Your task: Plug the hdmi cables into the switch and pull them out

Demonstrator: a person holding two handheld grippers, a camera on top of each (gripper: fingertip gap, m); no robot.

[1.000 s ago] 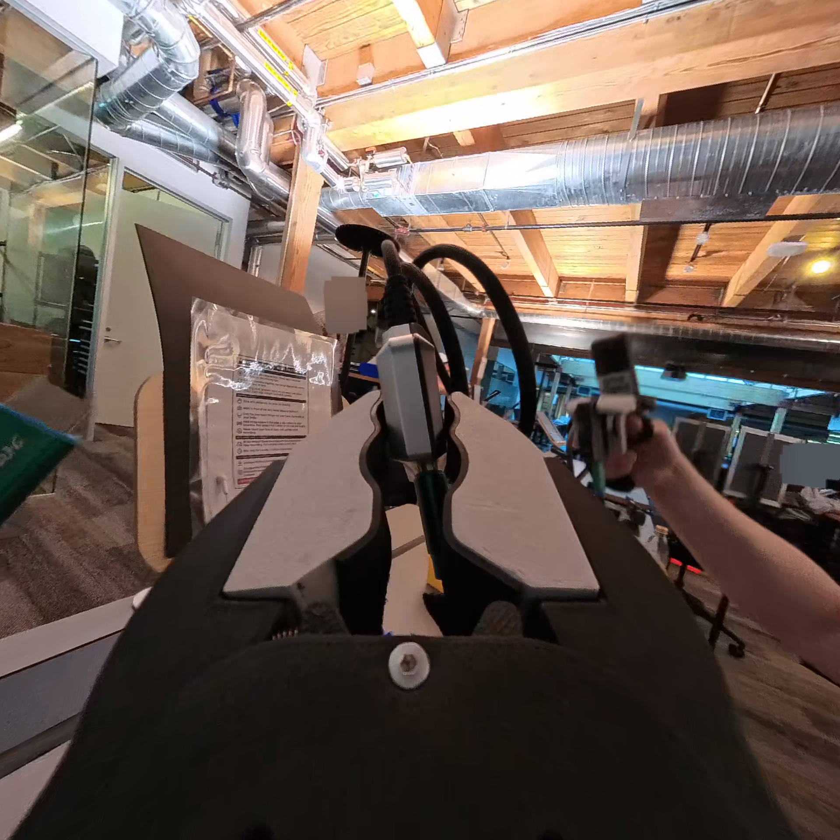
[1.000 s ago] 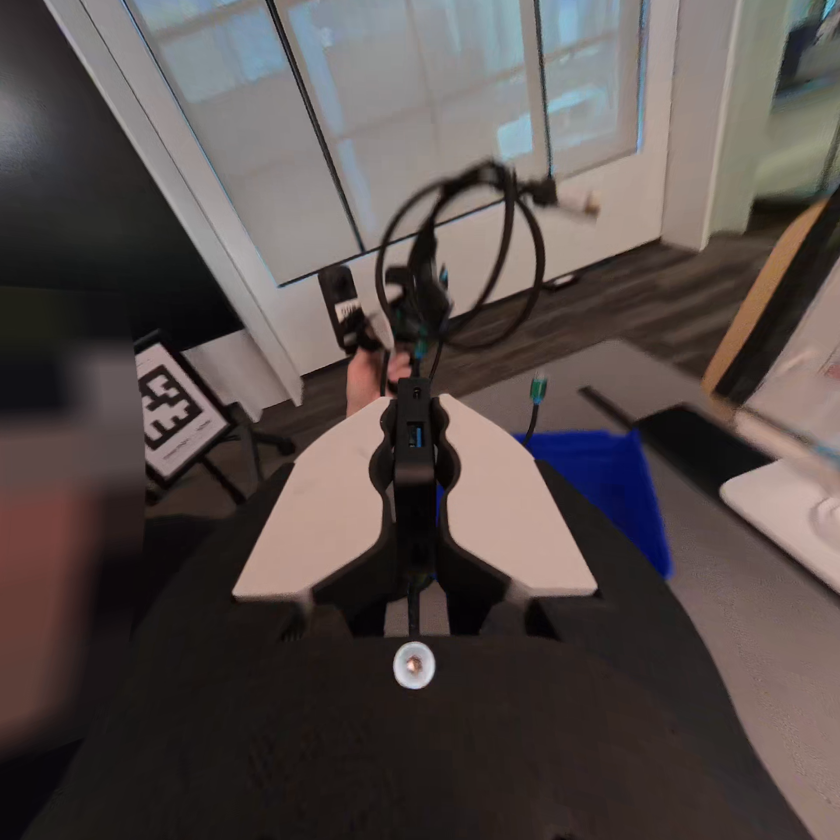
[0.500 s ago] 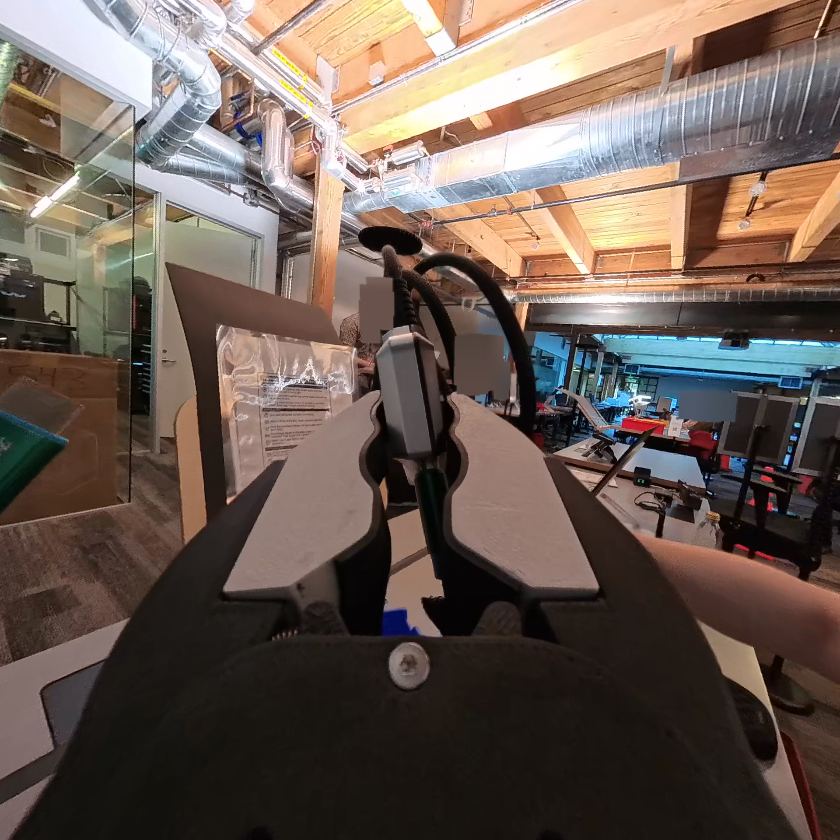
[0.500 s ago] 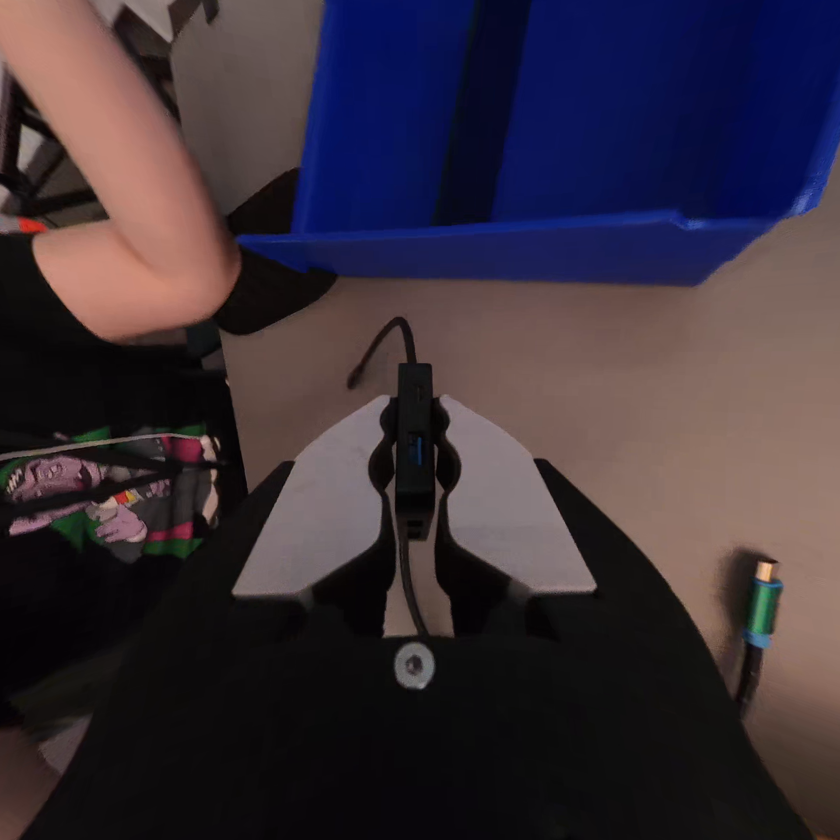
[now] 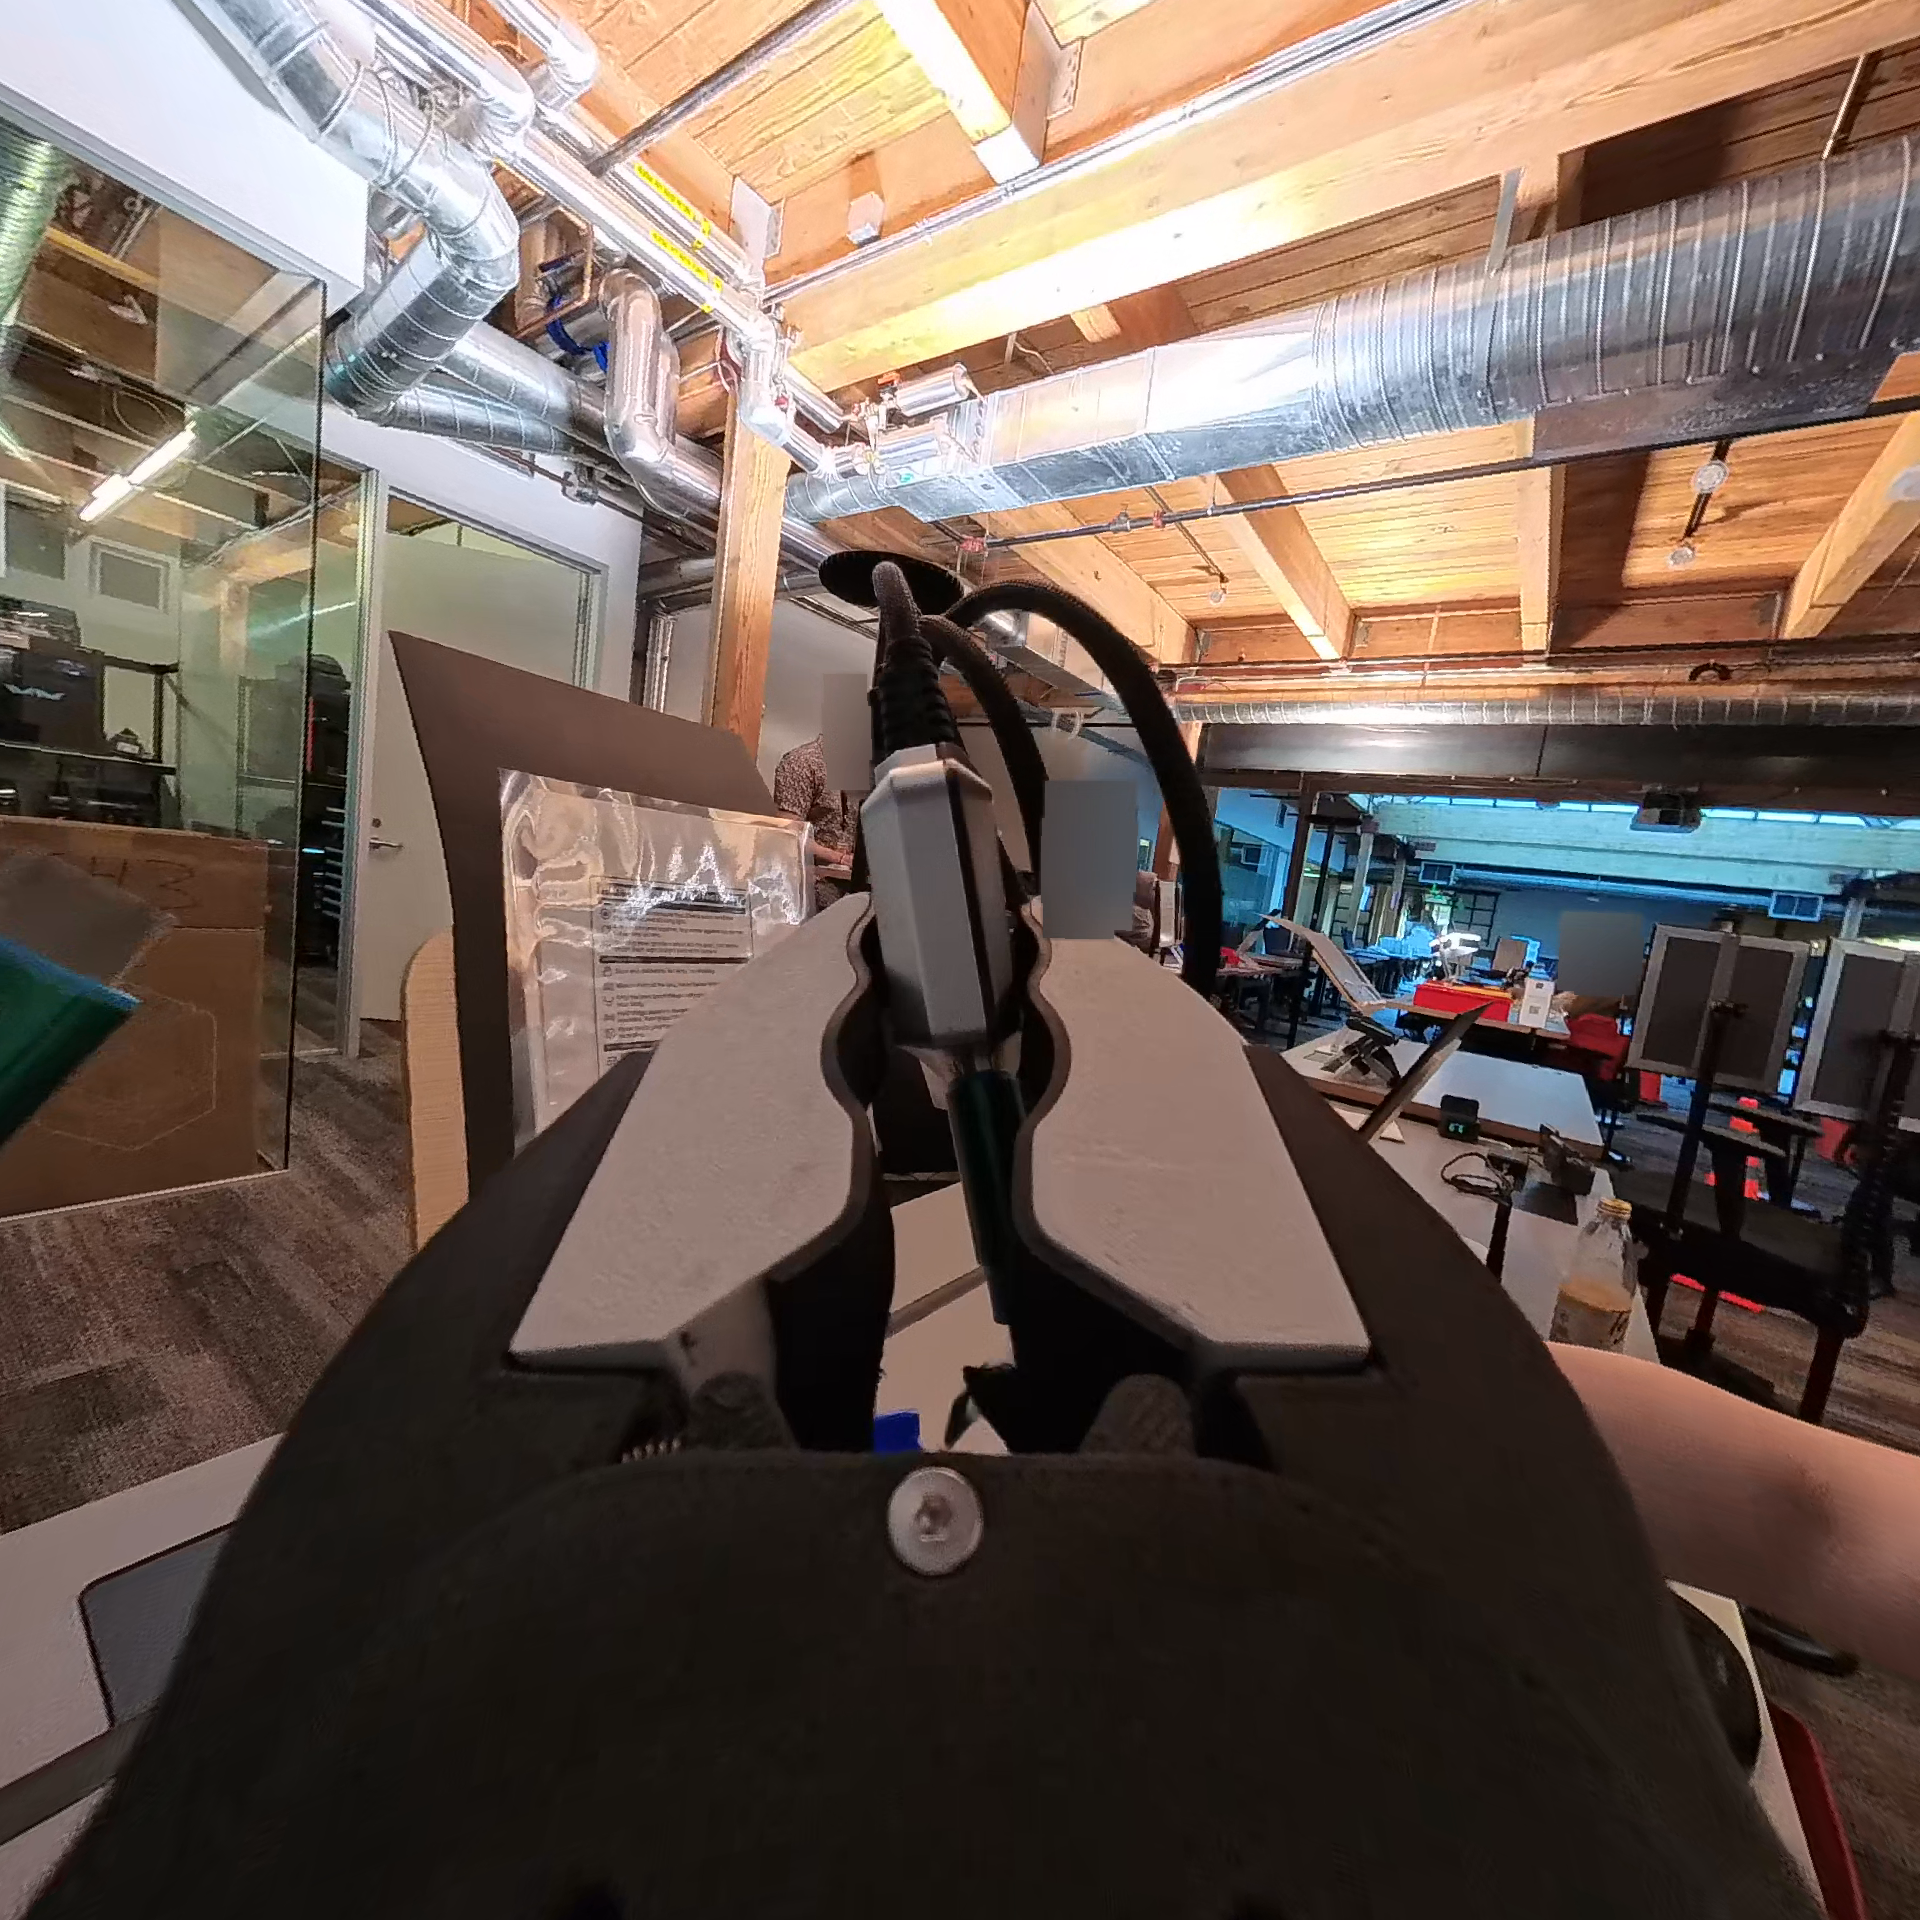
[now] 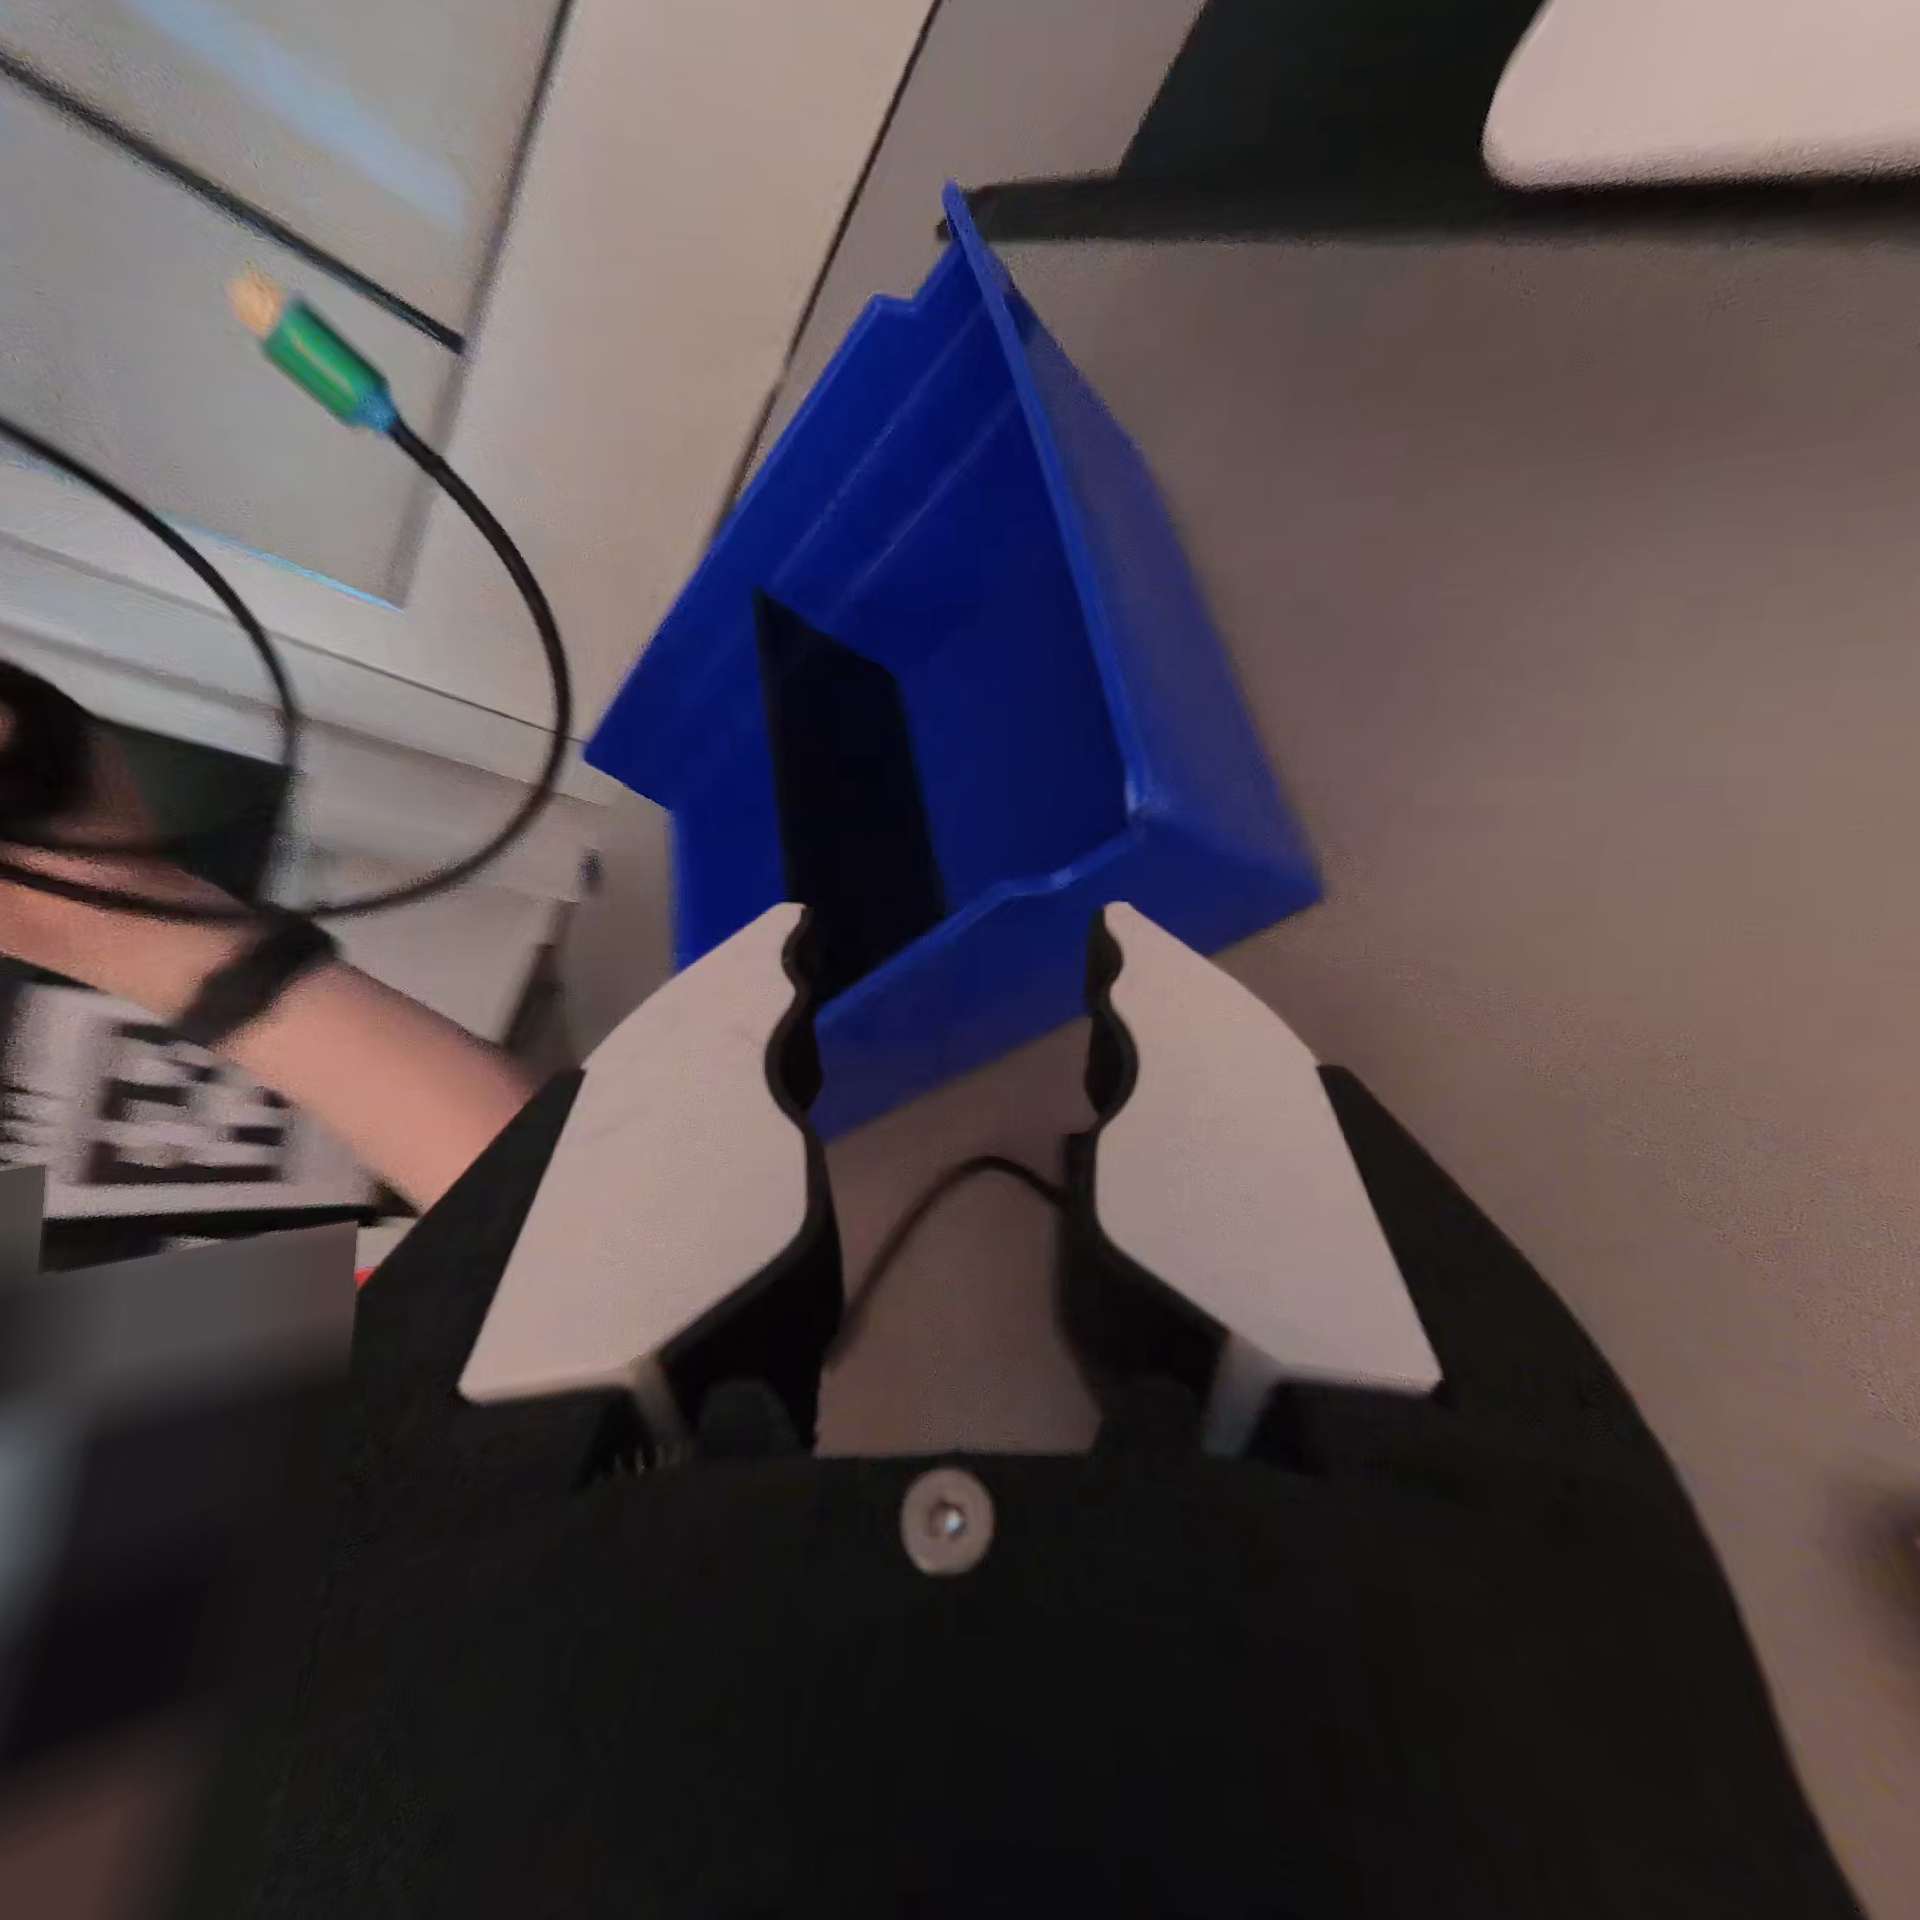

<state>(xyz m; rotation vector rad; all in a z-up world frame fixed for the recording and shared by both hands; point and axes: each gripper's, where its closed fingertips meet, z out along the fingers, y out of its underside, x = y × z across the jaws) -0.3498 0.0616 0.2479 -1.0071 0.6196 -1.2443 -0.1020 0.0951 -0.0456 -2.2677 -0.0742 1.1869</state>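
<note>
My left gripper point(image 5: 940, 935) is shut on a grey HDMI plug point(image 5: 935, 904) and holds it up in the air. The plug's black braided cable point(image 5: 1143, 727) loops above the fingers, and a green sleeve point(image 5: 982, 1143) shows under the plug. My right gripper point(image 6: 945, 925) is open and empty, low over the grey table point(image 6: 1558, 727). A thin black cable point(image 6: 977, 1174) lies on the table between its fingers. The switch itself is hidden. A second plug with a green sleeve point(image 6: 312, 353) hangs at upper left on a black cable loop point(image 6: 520, 623).
A blue plastic bin point(image 6: 1039, 623) stands on the table just ahead of my right fingertips. A person's forearm point(image 6: 395, 1070) is at the left. A board with a plastic sleeve point(image 5: 644, 914) stands behind my left gripper, and a bottle point(image 5: 1595, 1278) stands to the right.
My right gripper has opened and let go of the black switch, and its view has swung towards the blue bin. My left gripper stays shut on the grey plug.
</note>
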